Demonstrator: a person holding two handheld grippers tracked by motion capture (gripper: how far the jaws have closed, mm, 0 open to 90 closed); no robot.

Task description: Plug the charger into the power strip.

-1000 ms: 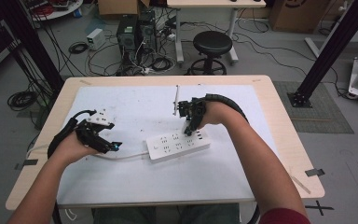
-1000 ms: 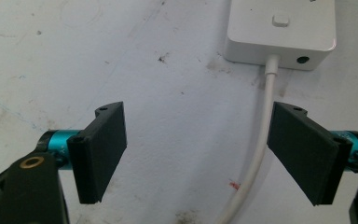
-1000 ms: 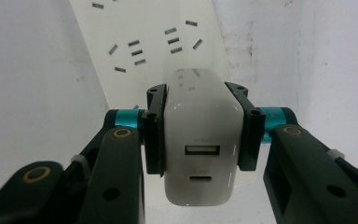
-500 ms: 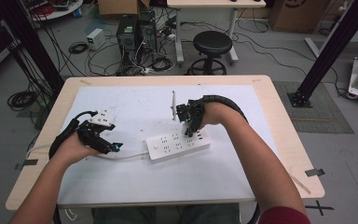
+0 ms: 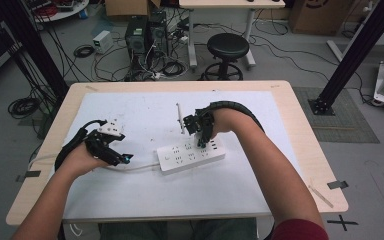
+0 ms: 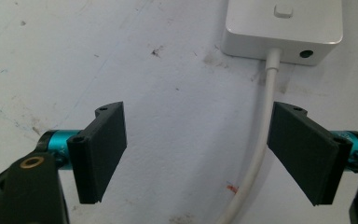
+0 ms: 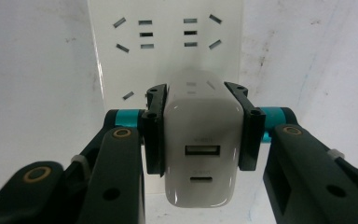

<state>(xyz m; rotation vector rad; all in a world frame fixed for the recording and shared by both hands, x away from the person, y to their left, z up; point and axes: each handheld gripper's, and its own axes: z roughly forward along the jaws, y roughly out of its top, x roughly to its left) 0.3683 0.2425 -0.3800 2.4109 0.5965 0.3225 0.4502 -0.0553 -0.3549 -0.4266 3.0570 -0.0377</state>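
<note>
A white power strip (image 5: 192,155) lies mid-table, and its white cable (image 6: 265,121) runs off toward the left. My right gripper (image 7: 200,126) is shut on a white USB charger (image 7: 203,154) and holds it by its two sides. The charger (image 5: 200,143) stands over the strip's right half, its far end against the socket face (image 7: 168,32); the prongs are hidden. My left gripper (image 6: 198,154) rests open on the table just short of the strip's end (image 6: 284,28). The cable passes between its jaws close to one pad (image 6: 303,149). In the high view, the left gripper (image 5: 125,159) sits left of the strip.
A white sheet (image 5: 140,195) covers most of the wooden table (image 5: 310,165). A thin white rod (image 5: 179,116) shows just left of the right gripper. Behind the table are a black stool (image 5: 227,47), computer cases and loose cables on the floor.
The right gripper with the charger has shifted slightly left and nearer, and the thin white rod beside it has moved along with it. The left gripper has stayed put.
</note>
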